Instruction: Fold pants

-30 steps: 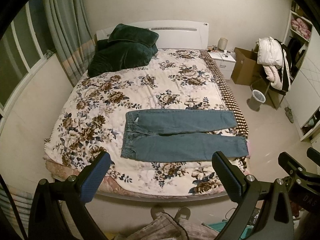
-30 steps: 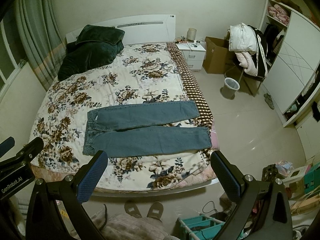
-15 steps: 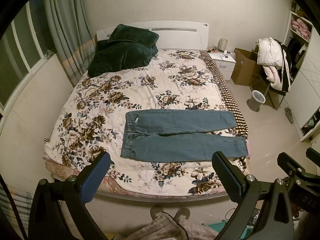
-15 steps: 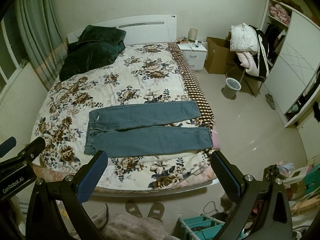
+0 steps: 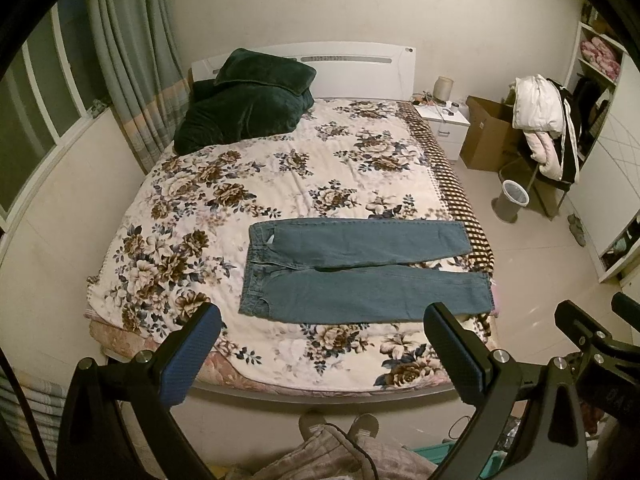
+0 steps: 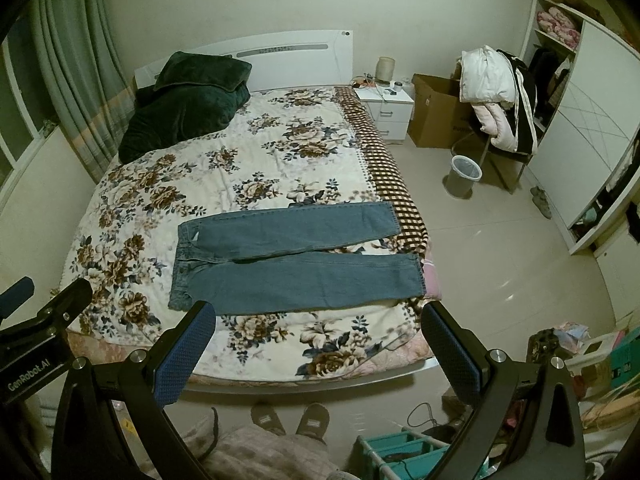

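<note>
Blue jeans (image 5: 360,268) lie flat on the floral bedspread (image 5: 280,176), waistband to the left, both legs stretched to the right edge of the bed. They also show in the right wrist view (image 6: 296,258). My left gripper (image 5: 320,332) is open and empty, held high above the foot of the bed, well short of the jeans. My right gripper (image 6: 318,330) is open and empty too, at about the same height and distance. The right gripper's body shows at the right edge of the left wrist view.
Dark green pillows (image 5: 248,100) lie at the head of the bed. A nightstand (image 6: 386,108), cardboard box (image 6: 436,120), waste bin (image 6: 462,176) and clothes-laden chair (image 6: 500,96) stand to the right. My slippered feet (image 6: 290,420) stand at the bed's foot.
Both views shift very slightly; the jeans lie as before and both grippers stay open.
</note>
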Demonstrator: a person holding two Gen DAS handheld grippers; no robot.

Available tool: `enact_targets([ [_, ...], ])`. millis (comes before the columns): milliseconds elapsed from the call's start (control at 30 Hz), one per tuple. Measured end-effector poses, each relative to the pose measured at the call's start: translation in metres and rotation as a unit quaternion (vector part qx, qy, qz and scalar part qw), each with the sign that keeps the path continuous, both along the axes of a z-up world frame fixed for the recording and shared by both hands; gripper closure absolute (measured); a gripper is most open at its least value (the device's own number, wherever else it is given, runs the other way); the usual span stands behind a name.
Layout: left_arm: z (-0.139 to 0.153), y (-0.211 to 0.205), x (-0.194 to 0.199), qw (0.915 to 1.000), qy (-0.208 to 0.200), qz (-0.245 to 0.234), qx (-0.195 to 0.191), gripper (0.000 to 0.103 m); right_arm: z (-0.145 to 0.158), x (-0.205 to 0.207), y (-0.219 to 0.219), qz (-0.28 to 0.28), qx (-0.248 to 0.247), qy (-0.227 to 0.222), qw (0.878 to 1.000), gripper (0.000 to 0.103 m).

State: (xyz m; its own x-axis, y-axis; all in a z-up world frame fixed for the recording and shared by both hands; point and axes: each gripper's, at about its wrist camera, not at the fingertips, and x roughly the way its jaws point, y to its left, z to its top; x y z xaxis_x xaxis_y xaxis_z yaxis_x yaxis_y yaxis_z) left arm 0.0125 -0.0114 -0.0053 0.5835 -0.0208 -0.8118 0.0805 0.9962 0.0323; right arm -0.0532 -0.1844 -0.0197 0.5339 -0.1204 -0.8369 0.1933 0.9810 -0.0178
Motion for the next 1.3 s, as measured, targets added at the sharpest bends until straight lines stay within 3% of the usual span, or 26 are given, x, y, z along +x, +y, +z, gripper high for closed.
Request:
enact_targets([
  [367,-0.006,-0.012,0.014,1.0000,0.002,0.006,-0.003,0.000,0.003,0.013,-0.011,0.000,0.001,0.008,1.000,0.000],
  [533,-0.026,-0.002,0.041,0.9999,-0.010,0.002,-0.003,0.000,-0.026,0.034,-0.023,-0.023,0.000,-0.002,1.000,0.000],
  [700,-0.061,-0.003,0.088,0.9998,-0.019,-0.009,0.004,0.000,-0.074,0.081,-0.043,-0.052,-0.003,-0.005,0.999,0.000],
  [933,-0.125,-0.018,0.171,0.9994,0.031,-0.010,0.007,0.000,-0.151,0.176,-0.076,-0.059,-0.016,0.023,0.998,0.000],
  [1300,-0.243,-0.062,0.327,0.9929,0.100,0.047,0.043,0.000,-0.328,0.396,-0.154,-0.002,-0.014,0.103,0.995,0.000],
])
